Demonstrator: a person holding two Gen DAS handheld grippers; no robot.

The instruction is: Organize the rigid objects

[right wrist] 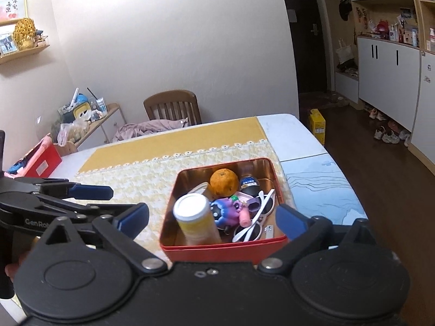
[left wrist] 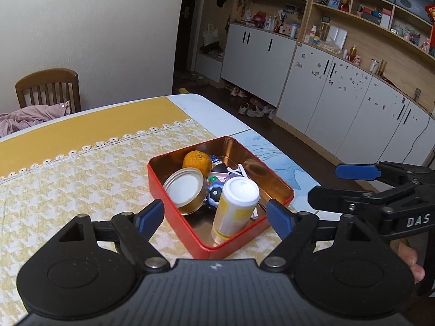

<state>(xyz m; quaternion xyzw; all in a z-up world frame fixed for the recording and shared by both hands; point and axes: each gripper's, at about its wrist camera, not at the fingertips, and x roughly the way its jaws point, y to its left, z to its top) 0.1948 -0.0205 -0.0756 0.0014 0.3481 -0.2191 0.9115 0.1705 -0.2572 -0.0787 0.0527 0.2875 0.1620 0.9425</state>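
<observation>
I am looking down both grippers at a red tin (right wrist: 225,250) that is sitting open on the yellow patterned tablecloth (left wrist: 81,174), near the table's right-hand edge. It is holding an orange (right wrist: 223,182) against the far wall, a round metal lid (left wrist: 185,190) leaning on its edge at the left, a blue and purple toy (right wrist: 224,210) in the middle, white sunglasses (right wrist: 257,218) along the right side and a small dark bottle with a blue label (right wrist: 248,182) beside the orange.

A white-capped yellow bottle (left wrist: 235,209) is resting in the near part of the tin, tilting with its cap up and its long axis running from the near wall toward the middle.

I am holding the left gripper (left wrist: 216,213) with its jaws spread wide, nothing between the pads, the tin's near corner lying below them. The right gripper (right wrist: 212,218) is also standing wide and gripping nothing, its blue pads flanking the tin from above.
</observation>
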